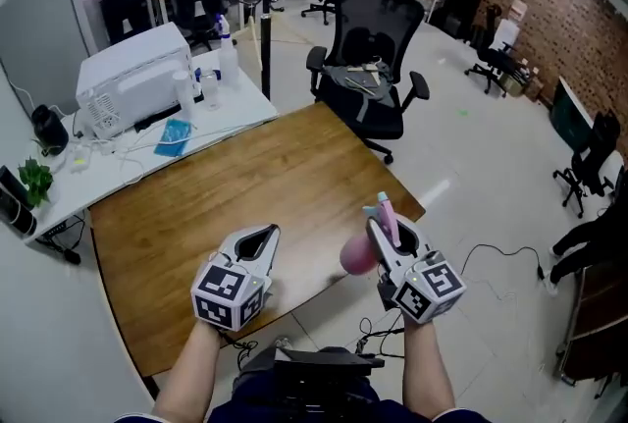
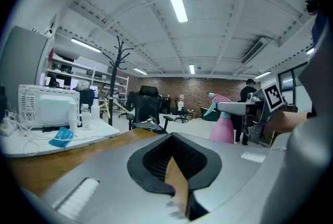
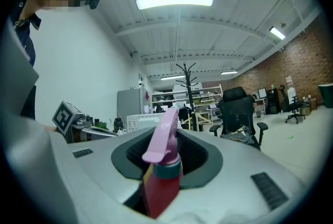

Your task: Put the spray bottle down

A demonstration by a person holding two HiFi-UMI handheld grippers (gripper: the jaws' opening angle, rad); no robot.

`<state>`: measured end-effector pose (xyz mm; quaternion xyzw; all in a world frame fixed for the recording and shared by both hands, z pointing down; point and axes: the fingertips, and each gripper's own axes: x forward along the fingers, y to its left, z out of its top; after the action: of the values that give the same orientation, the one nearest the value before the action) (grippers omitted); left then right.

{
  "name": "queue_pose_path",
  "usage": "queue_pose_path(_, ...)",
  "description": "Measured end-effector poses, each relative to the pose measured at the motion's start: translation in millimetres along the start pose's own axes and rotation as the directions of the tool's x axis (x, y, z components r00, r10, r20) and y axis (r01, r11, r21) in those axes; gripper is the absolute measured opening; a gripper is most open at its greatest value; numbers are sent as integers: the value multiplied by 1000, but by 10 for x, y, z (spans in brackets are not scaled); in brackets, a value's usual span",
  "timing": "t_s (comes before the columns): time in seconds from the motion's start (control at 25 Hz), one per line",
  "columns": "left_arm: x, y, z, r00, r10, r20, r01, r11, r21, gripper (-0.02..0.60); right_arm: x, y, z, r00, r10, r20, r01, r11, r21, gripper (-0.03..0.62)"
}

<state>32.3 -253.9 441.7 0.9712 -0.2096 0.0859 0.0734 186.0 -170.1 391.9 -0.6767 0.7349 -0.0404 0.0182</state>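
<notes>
- Office scene from above: wood table (image 1: 216, 215) fills the middle, with a black chair (image 1: 368, 68) beyond it at 1 o'clock.
- Right gripper (image 1: 385, 227), at 5 o'clock, is clamped on a pink spray bottle (image 1: 358, 256).
- Its jaws close on the neck just below the teal collar. The trigger head rises above them and the body hangs below.
- Bottle is in the air, upright, at the table's near edge and touching nothing but the jaws.
- Left gripper (image 1: 267, 235), at 7 o'clock, is over the wood with its jaws drawn together and nothing between them.
- The grippers are near each other but apart. From the left one, the bottle shows at 3 o'clock.
- Handling, as a judgement: the bottle looks like thin, smooth plastic, light unless filled. Its wall is opaque, so the liquid level cannot be told.
- The neck is the stiff part, and the collar above the jaws should stop it sliding through, so this is the best place to hold it.
- The body would likely dent and slip if squeezed.
- The body flares toward the base, so it should stand steadily once set flat on the wood. Landing on a tilt, the trigger head could pull it over.
</notes>
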Motion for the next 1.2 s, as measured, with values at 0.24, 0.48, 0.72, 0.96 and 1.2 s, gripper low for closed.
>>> queue_pose_path(0.24,-33,267,-22,996,94,5,-93,995,-38,6,469,26,-88,995,94,-39,-95,995,-12,127)
queue_pose_path(0.48,3,500,-6,976,216,26,-213,973,-87,6,936,46,-206,976,209,-66,-212,977,-34,127)
queue_pose_path(0.72,23,599,-29,953,304,17,-300,948,-107,6,1305,103,-372,954,290,-73,-293,956,-27,127)
queue_pose_path(0.96,-96,707,-105,924,383,-1,-380,917,-123,6,1564,311,-565,919,383,-92,-387,921,-37,127)
queue_pose_path(1.2,-261,844,-177,896,444,-18,-442,887,-133,6,1726,563,-640,885,453,-104,-459,888,-38,127)
